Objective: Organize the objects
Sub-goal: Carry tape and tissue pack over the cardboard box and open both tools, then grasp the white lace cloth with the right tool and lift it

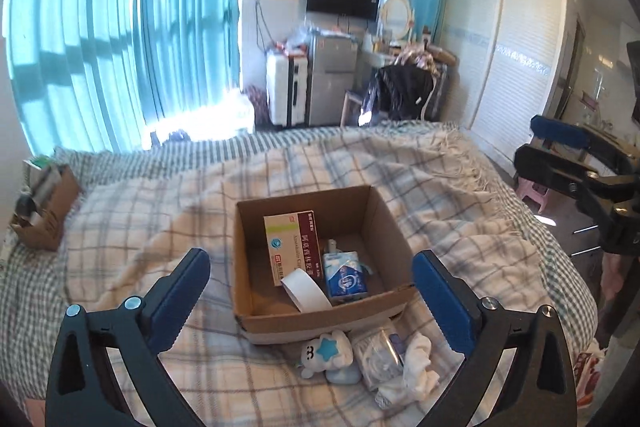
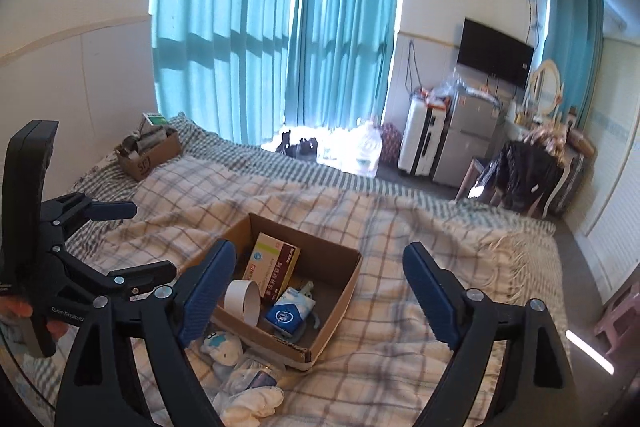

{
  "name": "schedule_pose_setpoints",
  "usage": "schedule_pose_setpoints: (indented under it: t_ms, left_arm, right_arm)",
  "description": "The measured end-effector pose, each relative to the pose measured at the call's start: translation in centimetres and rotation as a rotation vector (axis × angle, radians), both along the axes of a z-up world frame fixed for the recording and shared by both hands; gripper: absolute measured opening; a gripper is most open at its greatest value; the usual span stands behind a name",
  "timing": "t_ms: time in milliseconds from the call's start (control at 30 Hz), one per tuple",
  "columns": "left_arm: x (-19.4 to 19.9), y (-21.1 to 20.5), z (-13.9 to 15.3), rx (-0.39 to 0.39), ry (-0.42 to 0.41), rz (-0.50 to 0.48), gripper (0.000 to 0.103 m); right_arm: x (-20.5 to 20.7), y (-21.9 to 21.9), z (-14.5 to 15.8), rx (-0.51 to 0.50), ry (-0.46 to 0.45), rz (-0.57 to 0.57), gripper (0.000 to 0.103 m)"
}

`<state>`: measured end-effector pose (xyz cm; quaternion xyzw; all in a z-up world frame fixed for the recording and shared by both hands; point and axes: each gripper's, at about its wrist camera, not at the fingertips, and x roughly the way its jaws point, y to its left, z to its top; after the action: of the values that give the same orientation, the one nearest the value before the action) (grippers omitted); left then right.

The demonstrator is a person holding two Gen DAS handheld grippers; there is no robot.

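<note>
An open cardboard box point(image 1: 384, 227) sits on the checked blanket, also in the right wrist view point(image 2: 344, 267). Inside lie a medicine carton point(image 1: 294, 247), a blue tissue pack point(image 1: 346, 279) and a white paper roll point(image 1: 304, 291). In front of the box lie a white plush toy with a blue star point(image 1: 328, 355), a clear plastic packet point(image 1: 380, 355) and white socks point(image 1: 420, 363). My left gripper point(image 1: 312, 291) is open and empty, just above the box's near wall. My right gripper point(image 2: 316, 291) is open and empty, hovering over the box's right side.
The bed point(image 2: 420, 239) fills the foreground; its right edge drops to the floor by a pink stool point(image 2: 620, 311). A second cardboard box point(image 2: 150, 155) with items stands at the far left corner by the wall. Curtains, a suitcase and a fridge stand beyond the bed.
</note>
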<state>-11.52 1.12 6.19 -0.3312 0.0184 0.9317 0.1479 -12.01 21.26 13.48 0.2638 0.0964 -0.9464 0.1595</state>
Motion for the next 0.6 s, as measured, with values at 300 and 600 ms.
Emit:
schedule_pose_setpoints:
  t_ms: [300, 600]
  left_arm:
    - [2.8, -2.4, -6.6, -0.025, -0.081, 0.172, 0.103]
    - [5.1, -2.3, -13.4, -0.066, -0.090, 0.234, 0.103]
  right_arm:
    - [3.6, -0.8, -6.2, 0.027, -0.055, -0.023, 0.093]
    - [2.7, -3.4, -18.3, 0.066, -0.309, 0.021, 0.093]
